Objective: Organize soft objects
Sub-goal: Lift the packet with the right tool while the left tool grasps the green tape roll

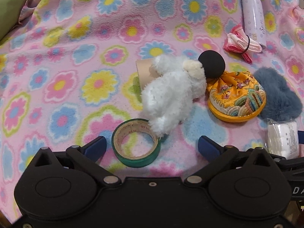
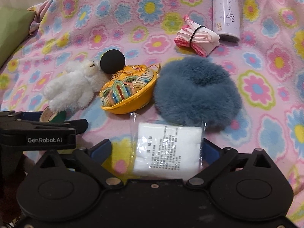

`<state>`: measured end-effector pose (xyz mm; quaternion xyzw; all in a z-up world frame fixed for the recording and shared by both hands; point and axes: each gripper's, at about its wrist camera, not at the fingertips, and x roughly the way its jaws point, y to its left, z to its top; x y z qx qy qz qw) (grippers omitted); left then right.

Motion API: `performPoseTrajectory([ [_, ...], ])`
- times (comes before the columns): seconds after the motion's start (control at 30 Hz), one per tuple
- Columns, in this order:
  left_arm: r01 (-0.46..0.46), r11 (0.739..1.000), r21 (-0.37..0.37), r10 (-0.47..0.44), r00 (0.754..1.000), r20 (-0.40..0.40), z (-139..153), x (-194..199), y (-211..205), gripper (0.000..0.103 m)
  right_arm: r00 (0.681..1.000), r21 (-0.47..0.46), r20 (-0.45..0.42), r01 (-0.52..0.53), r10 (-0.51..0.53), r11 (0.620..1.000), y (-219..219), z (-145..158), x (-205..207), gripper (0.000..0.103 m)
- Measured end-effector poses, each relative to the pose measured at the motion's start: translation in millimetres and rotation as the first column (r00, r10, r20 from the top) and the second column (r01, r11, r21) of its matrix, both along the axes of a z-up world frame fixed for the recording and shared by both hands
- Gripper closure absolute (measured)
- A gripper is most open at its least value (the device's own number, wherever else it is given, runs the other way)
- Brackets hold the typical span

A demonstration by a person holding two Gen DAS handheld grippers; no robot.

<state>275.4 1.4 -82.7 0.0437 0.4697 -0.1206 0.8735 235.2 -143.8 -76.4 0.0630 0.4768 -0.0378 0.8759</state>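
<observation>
My left gripper (image 1: 152,144) has its jaws wide apart and holds nothing. A green tape roll (image 1: 136,142) lies on the blanket (image 1: 66,57) between its tips, and neither tip touches it. A white teddy (image 1: 172,91) lies just past the roll, with one foot on the roll's rim. Its other end rests on a cardboard tube (image 1: 144,71). A black ball (image 1: 211,64) touches the teddy's head. Beside the ball sits a yellow pouch (image 1: 236,98), and next to that a blue fluffy pad (image 1: 277,95).

My right gripper (image 2: 156,149) is released too. A white packet (image 2: 167,148) in clear wrap lies flat between its jaws. I cannot tell if the right-side tip touches it. The packet's far edge reaches the blue pad. Farther back lie a folded pink cloth (image 2: 197,38) with a black band around it, and a purple bottle (image 2: 226,9) on its side, touching the cloth.
</observation>
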Motion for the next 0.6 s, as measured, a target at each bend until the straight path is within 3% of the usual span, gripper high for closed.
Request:
performPoseTrajectory([
  [0.2, -0.006, 0.999, 0.042, 0.006, 1.000, 0.001, -1.8, 3.0, -10.0, 0.003, 1.000, 0.011, -0.030, -0.004, 0.004, 1.000, -0.6, -1.2, 6.7, 0.000],
  [0.3, -0.004, 1.000, 0.024, 0.004, 1.000, 0.007, -1.2, 1.8, -6.5, 0.004, 0.999, 0.008, -0.034, -0.006, 0.006, 1.000, 0.0, -1.7, 6.8, 0.000],
  [0.37, -0.006, 1.000, 0.017, 0.006, 1.000, 0.013, 1.0, 1.0, -4.1, 0.011, 0.999, 0.022, -0.040, -0.020, 0.021, 1.000, -1.6, -0.6, 7.0, 0.000],
  [0.4, -0.009, 1.000, 0.022, 0.008, 1.000, 0.021, 3.1, -0.2, -4.2, 0.020, 0.999, 0.032, -0.040, -0.022, 0.024, 0.999, -3.2, 0.2, 6.9, 0.001],
  [0.53, -0.011, 0.999, 0.051, 0.009, 0.999, 0.043, 11.1, -5.0, -7.0, 0.055, 0.999, 0.012, -0.034, 0.012, -0.012, 1.000, -9.5, 8.2, 1.9, 0.034],
  [0.6, -0.013, 0.998, 0.059, 0.010, 0.999, 0.048, 14.1, -7.9, -8.0, 0.056, 0.999, 0.006, -0.031, 0.029, -0.029, 1.000, -13.3, 11.5, -1.3, 0.042],
])
